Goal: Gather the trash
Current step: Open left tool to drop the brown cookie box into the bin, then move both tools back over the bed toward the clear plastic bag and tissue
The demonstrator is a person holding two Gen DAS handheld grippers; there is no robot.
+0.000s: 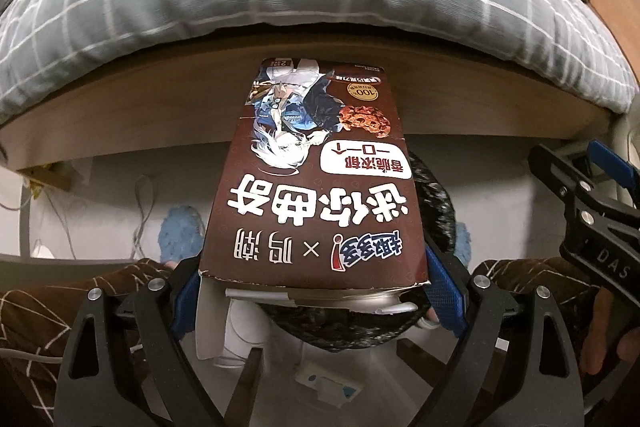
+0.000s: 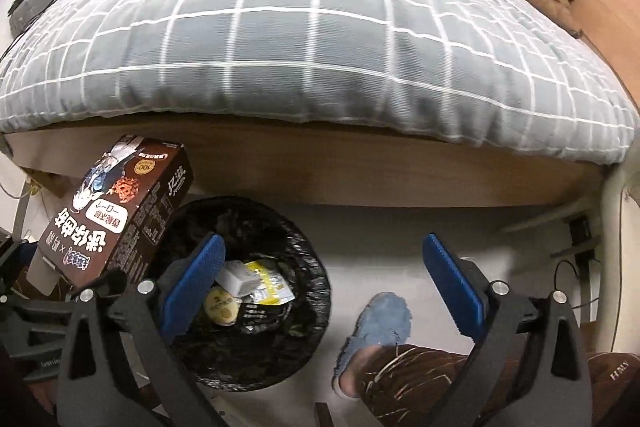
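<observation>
**Cookie box held over the lined bin**

The left gripper (image 1: 316, 291) has its blue fingers (image 1: 444, 291) clamped on the open end of a brown cookie box (image 1: 316, 187), printed with a cartoon figure and cookies. The right gripper (image 2: 324, 283) stands wide apart, empty. The box hangs above the black-lined trash bin (image 2: 280, 227), near the bed's wooden edge (image 2: 400, 171). Inside lie a yellow wrapper (image 2: 268, 285) and a white carton (image 2: 236, 277).
</observation>
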